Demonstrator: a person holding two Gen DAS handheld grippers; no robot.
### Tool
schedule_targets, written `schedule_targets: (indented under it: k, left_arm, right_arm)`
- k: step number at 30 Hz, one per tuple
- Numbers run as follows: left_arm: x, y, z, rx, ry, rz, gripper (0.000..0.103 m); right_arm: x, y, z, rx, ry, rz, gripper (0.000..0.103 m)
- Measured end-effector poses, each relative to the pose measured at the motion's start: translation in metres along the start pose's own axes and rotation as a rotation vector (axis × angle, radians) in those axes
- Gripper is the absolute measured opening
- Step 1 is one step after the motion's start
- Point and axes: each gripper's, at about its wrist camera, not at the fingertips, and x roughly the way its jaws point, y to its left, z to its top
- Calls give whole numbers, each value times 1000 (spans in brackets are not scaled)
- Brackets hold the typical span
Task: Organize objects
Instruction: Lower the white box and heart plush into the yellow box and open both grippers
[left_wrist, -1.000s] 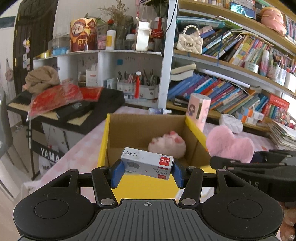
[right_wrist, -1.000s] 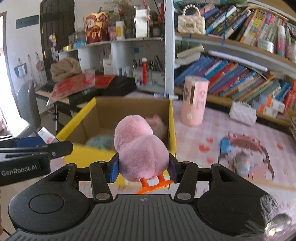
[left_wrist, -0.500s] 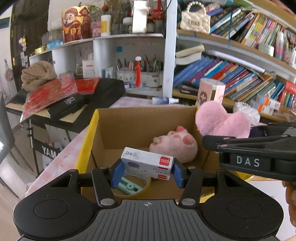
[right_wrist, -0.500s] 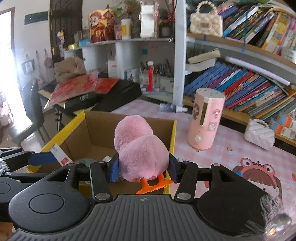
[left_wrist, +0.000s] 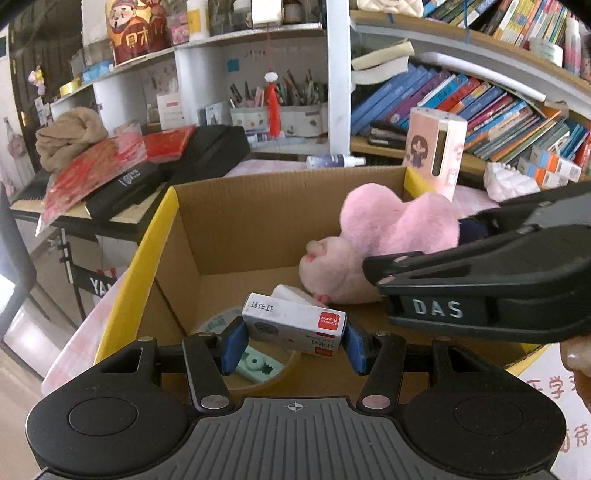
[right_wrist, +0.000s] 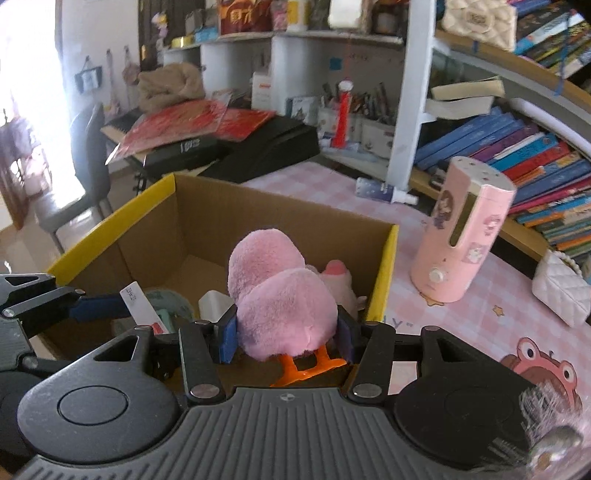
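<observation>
Both loads hang over the open cardboard box (left_wrist: 258, 221). My left gripper (left_wrist: 293, 341) clamps the staple box (left_wrist: 295, 321); my right gripper (right_wrist: 286, 338) squeezes the pink plush chick (right_wrist: 284, 306). Plush paw (left_wrist: 332, 273) and tape roll (left_wrist: 258, 362) are already inside. Pink dispenser (right_wrist: 461, 240) and white purse (right_wrist: 561, 291) still sit on the surface, right of the box.

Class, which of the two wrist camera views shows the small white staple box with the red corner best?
The left wrist view. There the small white staple box with the red corner sits head-on between the left tongs, its printed faces visible. The right wrist view shows only a thin edge-on sliver of it at the left, over the cardboard box.
</observation>
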Motion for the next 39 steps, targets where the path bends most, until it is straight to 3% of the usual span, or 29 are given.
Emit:
schedule_targets:
  k: [13,26,32,39]
  left_arm:
    - [11,-2,-1,-23,40,41,54]
    - [-1,3,1,-64,9,82,57]
    - [-6,4,0,-72,5,87,60]
    - [-9,9,-2,-91,2,88,61]
  right_arm:
    - [28,13,14,-151,62,36,48]
    - [26,11,28,-159,-1,98,48]
    - [41,23,32,-232,63,180,48]
    - [57,34,32,-288,162,201,49]
